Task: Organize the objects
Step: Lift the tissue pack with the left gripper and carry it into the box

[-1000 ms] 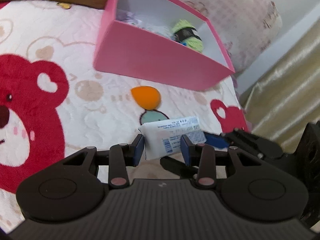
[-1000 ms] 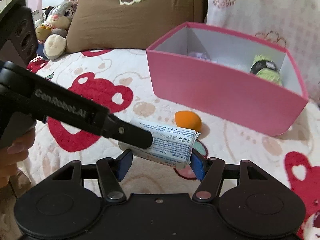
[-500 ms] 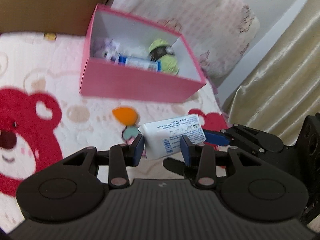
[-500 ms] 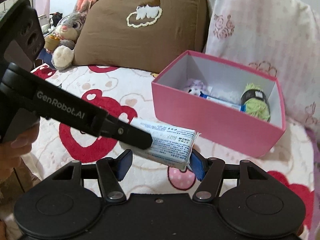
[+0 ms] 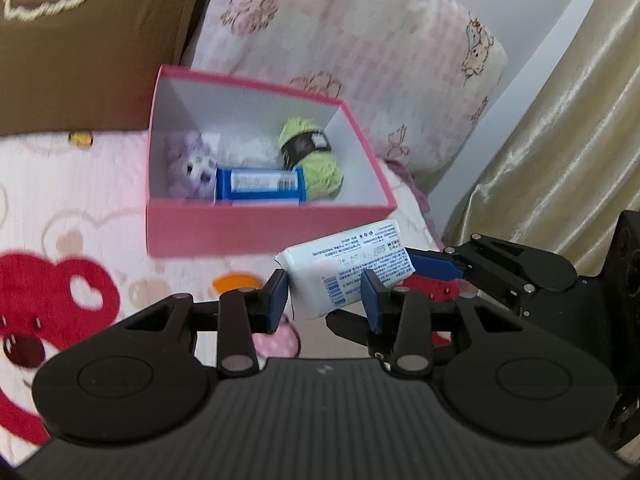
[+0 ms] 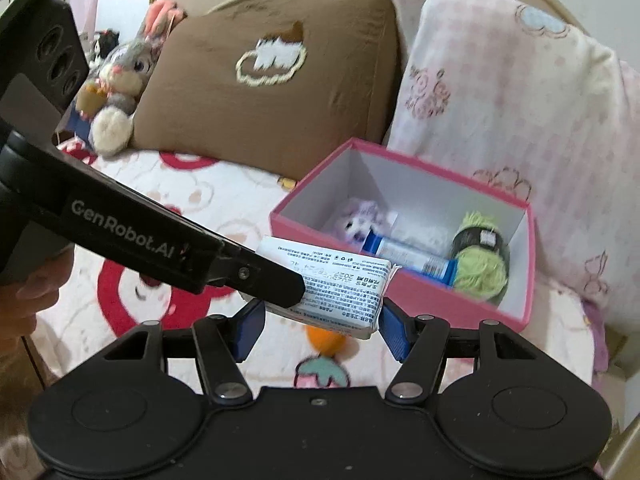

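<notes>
Both grippers hold one white printed packet in the air over the bed; it also shows in the right wrist view. My left gripper is shut on its short sides. My right gripper is shut on its ends. A pink box, open on top, stands just beyond; in the right wrist view its wall is ahead to the right. It holds a green yarn ball, a blue tube and a lilac plush. An orange egg-shaped sponge lies on the blanket below the packet.
The blanket has red bear prints. A brown pillow and a pink flowered pillow stand behind the box. A plush rabbit sits at the far left. A gold curtain hangs at the right.
Both grippers have risen with the packet held between them, so the inside of the pink box has come into view. The orange sponge stays on the blanket below.
</notes>
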A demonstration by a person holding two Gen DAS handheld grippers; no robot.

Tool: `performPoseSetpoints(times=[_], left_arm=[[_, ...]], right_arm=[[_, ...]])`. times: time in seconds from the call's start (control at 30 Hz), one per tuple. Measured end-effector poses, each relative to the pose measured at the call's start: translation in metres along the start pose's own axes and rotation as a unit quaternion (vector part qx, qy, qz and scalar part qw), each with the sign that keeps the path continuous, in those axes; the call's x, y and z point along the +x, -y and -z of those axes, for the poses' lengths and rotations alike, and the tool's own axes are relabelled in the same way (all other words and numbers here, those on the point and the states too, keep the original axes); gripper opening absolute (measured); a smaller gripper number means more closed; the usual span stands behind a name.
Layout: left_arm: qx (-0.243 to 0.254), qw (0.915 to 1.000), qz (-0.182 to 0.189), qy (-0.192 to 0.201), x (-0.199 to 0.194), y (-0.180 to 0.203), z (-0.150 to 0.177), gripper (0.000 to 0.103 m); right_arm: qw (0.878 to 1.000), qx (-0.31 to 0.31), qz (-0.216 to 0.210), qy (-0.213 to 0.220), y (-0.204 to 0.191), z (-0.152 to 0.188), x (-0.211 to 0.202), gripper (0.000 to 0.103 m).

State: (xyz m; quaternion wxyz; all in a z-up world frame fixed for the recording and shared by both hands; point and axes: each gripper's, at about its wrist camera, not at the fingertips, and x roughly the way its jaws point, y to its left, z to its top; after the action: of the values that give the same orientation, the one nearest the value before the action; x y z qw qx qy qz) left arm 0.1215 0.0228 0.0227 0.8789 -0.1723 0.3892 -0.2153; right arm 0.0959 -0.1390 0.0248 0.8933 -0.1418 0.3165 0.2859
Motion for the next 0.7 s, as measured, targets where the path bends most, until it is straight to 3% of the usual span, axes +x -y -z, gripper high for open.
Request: performPoseSetpoints(times=[0.3, 0.47, 0.7], left_arm=[[0.008, 0.9998, -0.015, -0.007, 0.017, 0.017, -0.064, 0.039], [0.001, 0.9988, -0.039, -0.029, 0.047, 0.013, -0.092, 0.040], [-0.037, 0.9968, -0.064, -0.032, 0.092, -0.010, -0.112, 0.040]], right_arm=[[1.000, -0.002, 0.003, 0.012, 0.042, -0.043, 0.010, 0.064], [1.000, -0.015, 0.012, -0.013, 0.057, -0.054, 0.038, 0.060], [0.998, 0.025, -0.010, -0.053, 0.091, -0.070, 0.092, 0.054]])
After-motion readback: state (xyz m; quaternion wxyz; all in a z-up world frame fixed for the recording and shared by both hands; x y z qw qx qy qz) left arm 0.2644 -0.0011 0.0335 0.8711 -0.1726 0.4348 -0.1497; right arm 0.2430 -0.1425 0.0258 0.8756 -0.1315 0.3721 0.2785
